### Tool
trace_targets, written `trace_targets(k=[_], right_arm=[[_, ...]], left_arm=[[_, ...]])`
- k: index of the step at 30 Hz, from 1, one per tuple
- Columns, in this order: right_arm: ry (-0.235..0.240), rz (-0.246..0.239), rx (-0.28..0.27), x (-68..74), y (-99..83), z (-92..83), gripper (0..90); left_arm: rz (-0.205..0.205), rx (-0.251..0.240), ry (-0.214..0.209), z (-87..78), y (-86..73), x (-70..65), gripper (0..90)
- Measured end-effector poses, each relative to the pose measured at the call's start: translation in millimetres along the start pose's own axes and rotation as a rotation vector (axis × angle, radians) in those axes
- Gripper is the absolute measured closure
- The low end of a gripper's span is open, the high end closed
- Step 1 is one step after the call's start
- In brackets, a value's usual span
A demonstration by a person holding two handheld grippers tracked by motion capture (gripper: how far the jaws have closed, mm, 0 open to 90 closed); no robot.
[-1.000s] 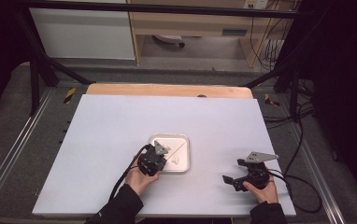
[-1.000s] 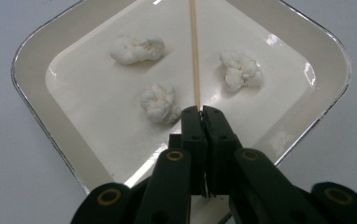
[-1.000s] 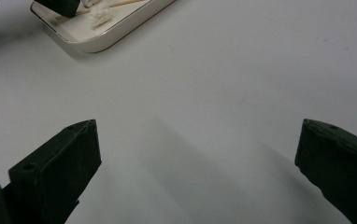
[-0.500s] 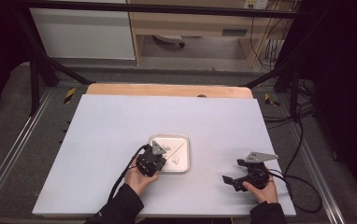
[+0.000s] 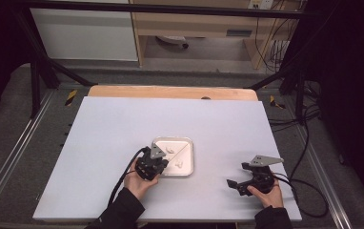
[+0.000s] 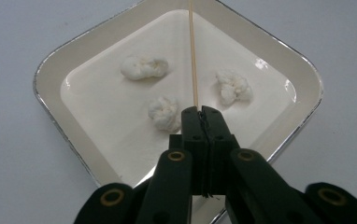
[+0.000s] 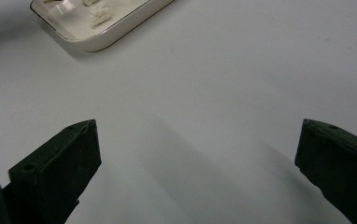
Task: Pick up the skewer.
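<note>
Surface: pale, plain, wooden strip along the far edge, dark floor and cables around it.
Left hand-held gripper (image 6: 200,114): pressed together on a thin wooden skewer (image 6: 193,56), pinching its near end; stick runs straight ahead from the tips over the tray.
Tray (image 6: 55,79): white, square with rounded corners, right under and ahead of the left hand-held gripper.
White lumps: three soft-looking bits in the tray, one (image 6: 164,113) just left of the tips, one (image 6: 144,66) further ahead-left, one (image 6: 233,86) ahead-right.
Right hand-held gripper (image 5: 239,185): spread wide, nothing between, resting well off to the side of the tray.
Step, best guess: skewer gripped, about to spear a lump.
Next move: probably tilt the skewer tip down, line up with a lump, push through without sliding it around; right one might need to steady the tray.
</note>
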State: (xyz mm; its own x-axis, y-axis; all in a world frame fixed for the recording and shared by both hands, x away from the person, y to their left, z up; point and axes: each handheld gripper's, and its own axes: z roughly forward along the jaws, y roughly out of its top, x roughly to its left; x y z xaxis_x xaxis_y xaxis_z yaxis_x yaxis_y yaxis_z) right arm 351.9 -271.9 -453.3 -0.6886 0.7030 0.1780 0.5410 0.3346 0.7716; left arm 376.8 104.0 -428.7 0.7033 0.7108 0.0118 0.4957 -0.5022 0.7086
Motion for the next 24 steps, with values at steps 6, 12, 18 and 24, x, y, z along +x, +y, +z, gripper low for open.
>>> trace_targets(k=[6,12,18,24], right_arm=[[-0.004,-0.005,-0.002,0.3,0.1,0.3,0.7],[-0.022,-0.001,-0.011,0.5,0.5,0.6,0.7],[-0.066,-0.058,-0.011,6.1,3.9,4.2,0.7],[-0.092,-0.093,0.002,11.7,7.8,6.4,0.7]], left_arm=[[-0.002,-0.016,-0.008,-9.1,-1.7,3.3,89.1],[0.01,-0.019,-0.027,-15.3,-3.2,4.5,89.1],[0.015,-0.024,-0.058,-20.1,-3.6,6.5,89.1],[0.03,-0.02,-0.08,-23.2,-4.8,6.5,89.1]])
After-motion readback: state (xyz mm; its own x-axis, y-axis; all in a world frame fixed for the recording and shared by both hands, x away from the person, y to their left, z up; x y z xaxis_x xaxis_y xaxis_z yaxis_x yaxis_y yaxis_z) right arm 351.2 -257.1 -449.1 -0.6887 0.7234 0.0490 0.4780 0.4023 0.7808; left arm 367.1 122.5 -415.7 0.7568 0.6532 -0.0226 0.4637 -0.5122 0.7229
